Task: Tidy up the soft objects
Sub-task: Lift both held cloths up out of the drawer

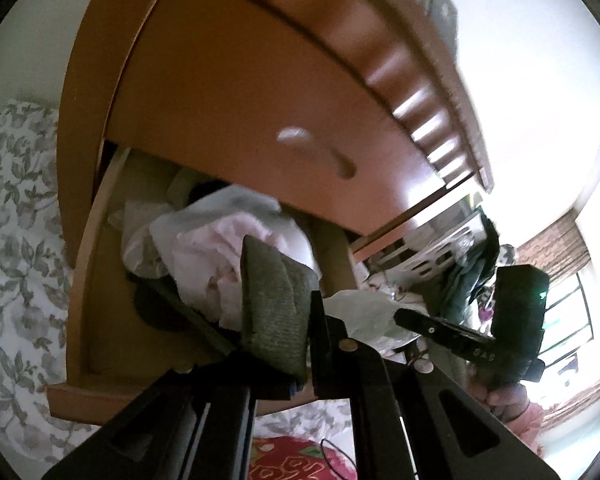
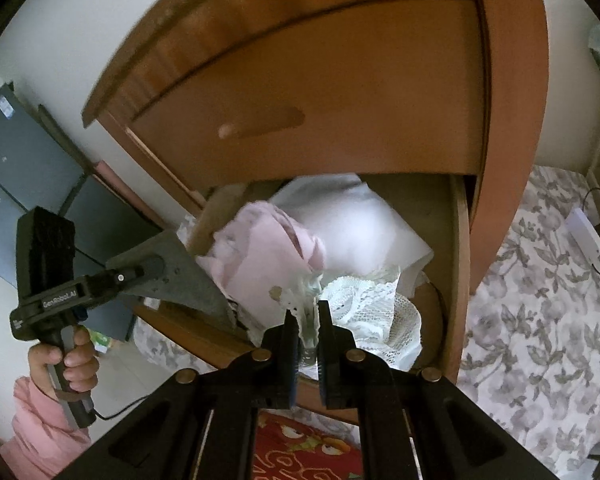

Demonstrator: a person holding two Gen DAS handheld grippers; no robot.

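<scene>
Clothes (image 2: 284, 256), pink and white, fill your open wooden drawer (image 2: 456, 280) above the floral bed (image 2: 540, 300); right tool (image 2: 305, 320) pinches white lace (image 2: 364, 300), left tool (image 1: 296, 312) seemingly clamps grey fabric (image 1: 268, 300).

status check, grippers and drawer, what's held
Left gripper shut, nothing seen between pads. Right gripper shut on white lace cloth. Drawer open, pink cloth and white cloth piled inside. Nothing blocking.
</scene>
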